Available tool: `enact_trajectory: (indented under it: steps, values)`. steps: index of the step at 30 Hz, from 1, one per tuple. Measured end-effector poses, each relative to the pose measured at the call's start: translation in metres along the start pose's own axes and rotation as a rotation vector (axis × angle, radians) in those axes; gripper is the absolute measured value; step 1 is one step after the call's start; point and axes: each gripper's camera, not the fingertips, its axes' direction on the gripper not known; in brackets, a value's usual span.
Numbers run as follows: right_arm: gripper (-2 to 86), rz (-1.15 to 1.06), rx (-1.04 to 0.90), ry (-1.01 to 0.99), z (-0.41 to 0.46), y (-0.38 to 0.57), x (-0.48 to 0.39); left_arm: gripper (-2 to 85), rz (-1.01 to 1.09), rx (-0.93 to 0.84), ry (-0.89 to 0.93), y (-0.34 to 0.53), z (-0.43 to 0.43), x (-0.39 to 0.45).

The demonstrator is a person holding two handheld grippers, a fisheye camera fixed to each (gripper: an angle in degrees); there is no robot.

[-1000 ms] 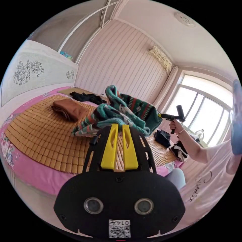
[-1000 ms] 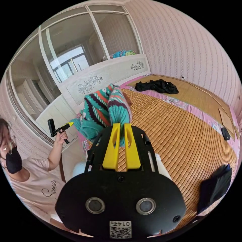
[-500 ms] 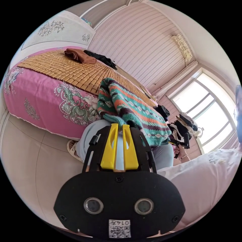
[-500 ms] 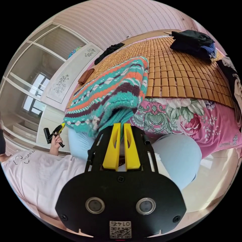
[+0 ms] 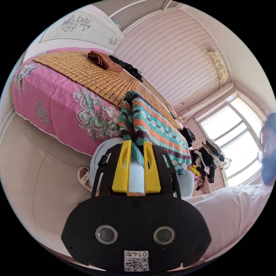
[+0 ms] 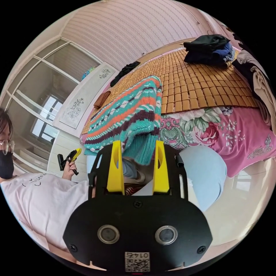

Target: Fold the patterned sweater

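Observation:
The patterned sweater (image 5: 155, 120), teal with orange, white and dark stripes, lies draped over the bed's near edge and down towards the person's lap. My left gripper (image 5: 136, 143) is open, and the sweater's teal hem hangs loosely between its yellow jaws. The right gripper view has the same sweater (image 6: 129, 112) spread across the bed edge. My right gripper (image 6: 138, 143) is wide open, the ribbed hem dangling between its jaws without being pinched. The right gripper (image 5: 196, 170) appears at the sweater's far end, and the left gripper (image 6: 74, 153) sits in a hand.
A bamboo mat (image 6: 195, 86) covers the bed over a pink floral spread (image 5: 57, 100). On it lie a folded brown garment (image 5: 103, 60), black clothes (image 5: 126, 67), a dark pile (image 6: 210, 49) and a beige pile (image 6: 258, 77). The person's knees (image 6: 201, 172) press against the bed.
Both grippers were shut on the sweater and have now opened. Before that, the sweater came down from above the mat onto the bed's edge.

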Motion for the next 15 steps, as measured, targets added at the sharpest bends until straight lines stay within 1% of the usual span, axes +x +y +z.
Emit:
enact_trajectory:
  steps: [3, 5, 8, 10, 12, 15]
  values:
    - [14.0, 0.002, 0.010, 0.007, 0.009, -0.005, 0.002, 11.1, 0.029, -0.067, 0.023, -0.004, 0.032, 0.011]
    - [11.0, 0.008, -0.006, -0.042, 0.015, -0.011, 0.005, 11.0, 0.054, -0.110, 0.009, -0.008, 0.051, 0.018]
    - [8.4, -0.023, -0.008, -0.035, 0.012, -0.014, 0.003, 8.2, 0.092, -0.194, -0.085, -0.011, 0.074, 0.026]
    - [6.8, -0.069, -0.017, -0.044, 0.008, -0.014, -0.001, 7.2, 0.121, -0.237, -0.100, -0.011, 0.078, 0.030]
    - [5.0, -0.107, -0.014, -0.055, 0.001, -0.013, -0.006, 6.4, 0.126, -0.227, -0.067, -0.009, 0.075, 0.035]
    - [3.7, -0.178, 0.083, -0.107, -0.020, -0.014, -0.017, 6.3, 0.190, -0.152, -0.016, -0.013, 0.062, 0.058]
